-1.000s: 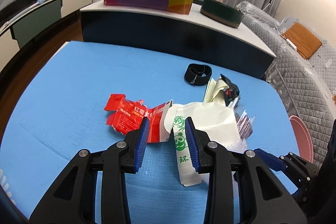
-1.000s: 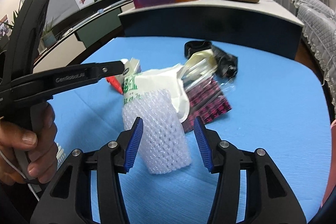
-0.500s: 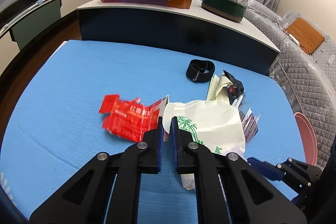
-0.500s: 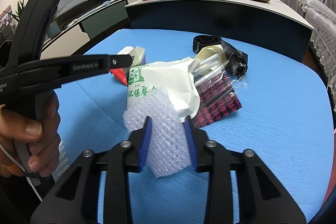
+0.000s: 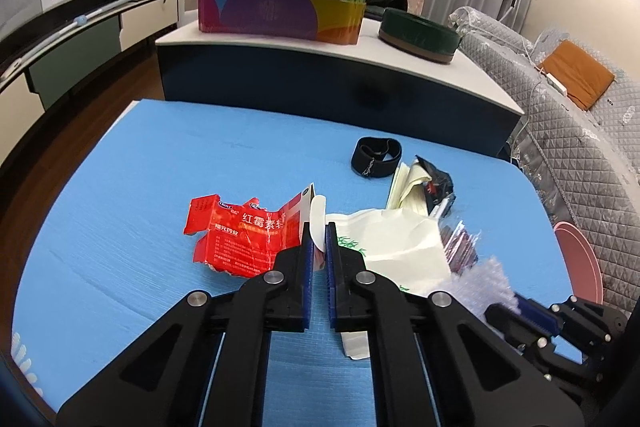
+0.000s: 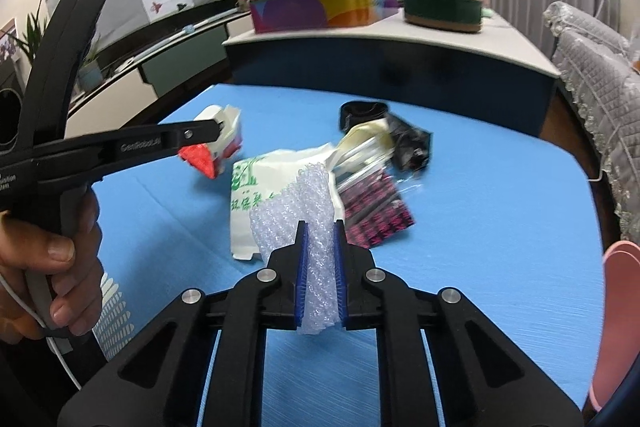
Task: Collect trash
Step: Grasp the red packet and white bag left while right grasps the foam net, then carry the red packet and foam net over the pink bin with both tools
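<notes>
- Blue cloth covers the table [image 5: 120, 211], and the trash lies in a loose heap toward its right half.
- Left gripper [image 5: 318, 239] has its jaws pressed nearly together, pinching the white flap of the torn red carton [image 5: 240, 235]; the rest of the carton hangs out to the left of the pads.
- In the right wrist view the same carton [image 6: 218, 147] sits at the tip of the left gripper [image 6: 216, 129], held clear of the cloth, with a hand [image 6: 48, 267] wrapped round that tool's grip.
- Right gripper [image 6: 319, 239] is closing on a wad of bubble wrap [image 6: 304, 211]; its blue pads squeeze the wad from both sides, and the wrap bulges above and below them.
- White bag [image 5: 392, 247] with green print lies just right of the carton, partly under the bubble wrap in the right wrist view [image 6: 256, 195].
- Pink-and-black wrapper [image 6: 376, 215] lies against the bag's right edge.
- Black wrapper [image 5: 438, 187] and a cream sheet [image 5: 408, 183] sit at the far end of the heap, touching each other.
- Black band [image 5: 375, 157] lies on the cloth just beyond them.
- Pink bin [image 6: 622, 307] shows its rim at the table's right edge.
</notes>
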